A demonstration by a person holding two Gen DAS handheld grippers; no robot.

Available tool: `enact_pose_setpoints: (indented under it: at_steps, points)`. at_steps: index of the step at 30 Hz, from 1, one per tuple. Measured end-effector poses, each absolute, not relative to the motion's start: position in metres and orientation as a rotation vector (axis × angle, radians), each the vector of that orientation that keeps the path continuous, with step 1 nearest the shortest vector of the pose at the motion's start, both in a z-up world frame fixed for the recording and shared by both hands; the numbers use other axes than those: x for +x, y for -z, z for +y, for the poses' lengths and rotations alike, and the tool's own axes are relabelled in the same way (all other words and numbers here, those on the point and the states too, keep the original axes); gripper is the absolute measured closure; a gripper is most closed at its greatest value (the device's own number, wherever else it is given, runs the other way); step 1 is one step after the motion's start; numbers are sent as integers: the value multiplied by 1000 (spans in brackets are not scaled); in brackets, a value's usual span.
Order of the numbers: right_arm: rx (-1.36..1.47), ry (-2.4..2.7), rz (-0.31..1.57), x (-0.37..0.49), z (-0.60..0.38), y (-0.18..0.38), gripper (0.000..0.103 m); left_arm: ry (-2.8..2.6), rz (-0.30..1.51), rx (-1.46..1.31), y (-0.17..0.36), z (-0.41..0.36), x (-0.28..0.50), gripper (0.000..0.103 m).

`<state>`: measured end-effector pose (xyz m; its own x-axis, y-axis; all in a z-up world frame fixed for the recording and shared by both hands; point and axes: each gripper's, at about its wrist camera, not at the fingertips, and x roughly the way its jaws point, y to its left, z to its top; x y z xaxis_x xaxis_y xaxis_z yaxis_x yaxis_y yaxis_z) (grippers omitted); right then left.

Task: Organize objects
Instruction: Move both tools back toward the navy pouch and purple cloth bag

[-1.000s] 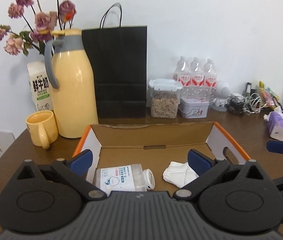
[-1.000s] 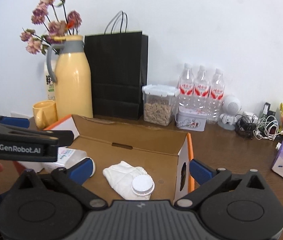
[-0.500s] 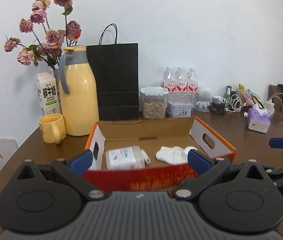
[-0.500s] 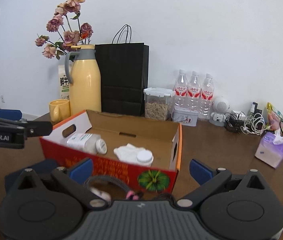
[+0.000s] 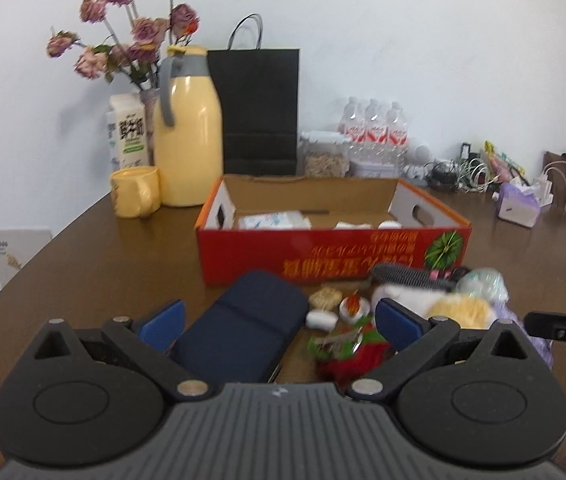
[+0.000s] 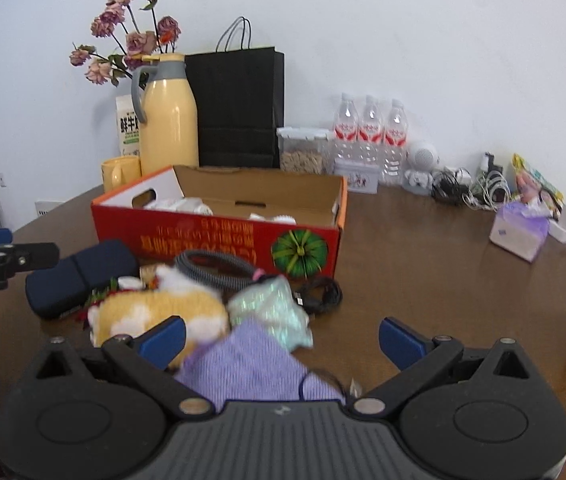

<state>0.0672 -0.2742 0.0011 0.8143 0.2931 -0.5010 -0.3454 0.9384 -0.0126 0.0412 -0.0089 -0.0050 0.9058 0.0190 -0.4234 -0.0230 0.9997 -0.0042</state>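
Hovering: left gripper [image 5: 279, 322] wide open, empty | navy case [image 5: 243, 332] between fingers | right gripper [image 6: 281, 338] open, empty

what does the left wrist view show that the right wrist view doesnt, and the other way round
Only the left wrist view shows the small white item and round red-topped piece beside the navy case.

Only the right wrist view shows the black coiled cable and most of the purple cloth.

Both show the red box, navy case, yellow plush toy, yellow jug, and both open grippers: left, right.
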Motion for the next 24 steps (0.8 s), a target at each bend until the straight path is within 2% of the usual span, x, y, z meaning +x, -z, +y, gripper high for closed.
enact_pose_setpoints:
  at_steps: [13,15,17,18,21,23,24]
  points:
    - [-125,-376,580,27,-275,26,1,-117,483,15,18,3,15,0]
    - [-118,-400,580,21,-274,28,7,-117,490,14,20,3,14,0]
    - [-115,-424,589,19,-272,29,20,-115,500,10,22,4,13,0]
    - [-115,-436,593,18,-270,29,23,-114,504,8,23,4,13,0]
    - [-113,-472,598,19,-266,30,43,-111,507,0,24,5,12,0]
    - [-117,-490,607,21,-261,31,61,-111,510,-6,24,6,11,0]
    - [-119,-492,613,22,-260,32,63,-111,510,-7,24,7,11,0]
